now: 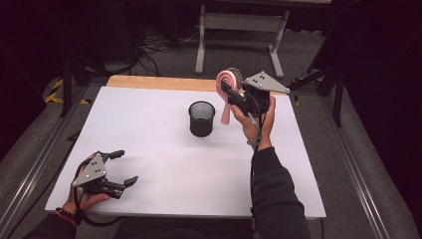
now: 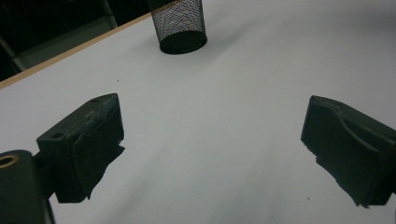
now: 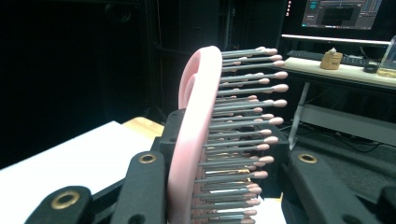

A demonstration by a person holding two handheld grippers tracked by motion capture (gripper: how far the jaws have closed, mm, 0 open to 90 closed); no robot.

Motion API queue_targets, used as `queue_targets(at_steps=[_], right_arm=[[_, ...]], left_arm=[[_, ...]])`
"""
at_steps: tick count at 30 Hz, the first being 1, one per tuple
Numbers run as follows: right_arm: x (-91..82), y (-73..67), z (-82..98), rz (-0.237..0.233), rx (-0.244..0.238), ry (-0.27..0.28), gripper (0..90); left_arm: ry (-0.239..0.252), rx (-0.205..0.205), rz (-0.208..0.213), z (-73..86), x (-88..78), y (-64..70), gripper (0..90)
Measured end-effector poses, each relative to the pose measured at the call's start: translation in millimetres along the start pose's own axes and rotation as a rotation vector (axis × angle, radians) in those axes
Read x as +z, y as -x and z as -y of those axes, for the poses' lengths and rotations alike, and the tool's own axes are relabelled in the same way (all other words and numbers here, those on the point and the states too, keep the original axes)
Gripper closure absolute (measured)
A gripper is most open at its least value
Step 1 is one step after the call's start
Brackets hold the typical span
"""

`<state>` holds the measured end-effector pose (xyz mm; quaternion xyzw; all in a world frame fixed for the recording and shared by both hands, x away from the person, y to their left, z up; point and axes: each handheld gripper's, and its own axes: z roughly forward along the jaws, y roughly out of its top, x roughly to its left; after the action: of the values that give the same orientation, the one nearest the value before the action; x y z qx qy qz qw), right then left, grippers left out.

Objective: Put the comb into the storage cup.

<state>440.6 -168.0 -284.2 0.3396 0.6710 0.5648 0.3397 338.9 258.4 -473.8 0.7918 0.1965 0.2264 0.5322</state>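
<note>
Dark room all around, with cables on the floor, a grey desk frame [image 1: 242, 30] behind, and a white table [image 1: 174, 169] with a strip of bare wood along its far edge.

So the right gripper [image 1: 230, 93] is held up off the table in the person's right hand [image 1: 256, 122], and it's clamped on a pink hairbrush [image 1: 226, 84]. From the right gripper view the jaws press on the brush from both sides, pink back toward the left jaw and the grey bristles [image 3: 243, 121] with their pink tips sticking out toward the right one. In the high view the brush head sits at the top of the gripper and the pink handle hangs down below it, above the table surface, just right of the cup.

That cup is a black mesh pen cup [image 1: 201, 118], standing upright around the middle of the table, a bit toward the far side. Can't tell what's inside.

Left gripper [image 1: 124, 168] is down at the near left corner, resting low on the table in the left hand [image 1: 84, 196], jaws spread wide with nothing but bare white table between them. Its own view looks across the table at the mesh cup, well apart from it.

Off in the background of the right gripper view: a monitor [image 3: 341, 14] and a desk [image 3: 345, 72] with small stuff on it.
</note>
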Motion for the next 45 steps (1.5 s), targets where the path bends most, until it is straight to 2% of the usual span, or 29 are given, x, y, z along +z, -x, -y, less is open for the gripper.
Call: queue_targets(at_steps=[7,16,28,34,35,39,45], right_arm=[[5.4,4.7,-11.6,0.016,-0.001,0.025,62.9],[16.5,-2.0,-22.7,0.012,-0.009,0.051,62.9],[30.4,-13.0,-19.6,-0.004,-0.008,0.054,62.9],[35.0,-20.4,-17.8,-0.030,0.014,0.074,62.9],[37.2,-24.5,-17.4,-0.044,0.041,0.082,62.9],[44.4,-30.0,-14.0,-0.055,-0.002,0.064,62.9],[50.9,-32.7,-10.4,-0.065,0.004,0.057,62.9]], left_arm=[[0.007,-0.002,-0.001,-0.1,-1.3,0.1,6.4],[0.017,-0.009,-0.004,-0.3,-4.4,-0.8,6.2],[0.017,-0.017,0.003,0.4,-5.6,-2.0,6.3],[0.019,-0.020,0.010,1.1,-5.1,-2.7,6.4],[0.018,-0.021,0.012,1.3,-5.1,-2.9,6.4],[0.017,-0.019,0.011,1.3,-5.0,-2.4,6.4],[0.013,-0.015,0.014,1.6,-4.9,-2.7,6.5]])
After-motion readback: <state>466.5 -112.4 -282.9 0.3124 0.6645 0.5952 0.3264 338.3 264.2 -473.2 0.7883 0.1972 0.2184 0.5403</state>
